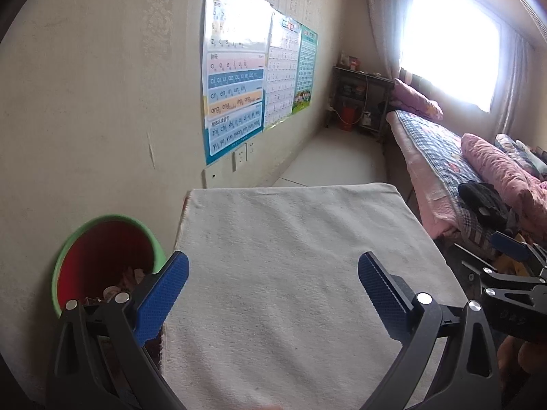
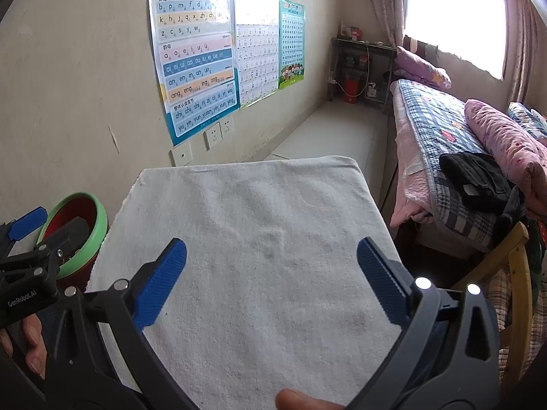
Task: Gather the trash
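To the left of our left gripper (image 1: 273, 294) sits the bin (image 1: 102, 259), green rim and red inside, down by the wall. The trash (image 1: 126, 283) is already in it: small crumpled bits at the bottom, half hidden behind the gripper's left finger. We cannot tell what each bit is. We think they are light, soft and easy to squash, so a gentle pinch on a folded edge would do. The bin looks like thin plastic, light and a bit slippery. If we had to lift it, we would take it by the rim.

Our left gripper is spread wide and holds nothing. Under it lies the desk (image 1: 290, 239), covered with a white cloth. We see no trash on the cloth.

Our right gripper (image 2: 271, 282) is spread wide too, and empty. It hangs over the same cloth, beside the left one. To its right are the bed (image 2: 441, 136) and a wooden chair (image 2: 512, 273). We see no trash there.
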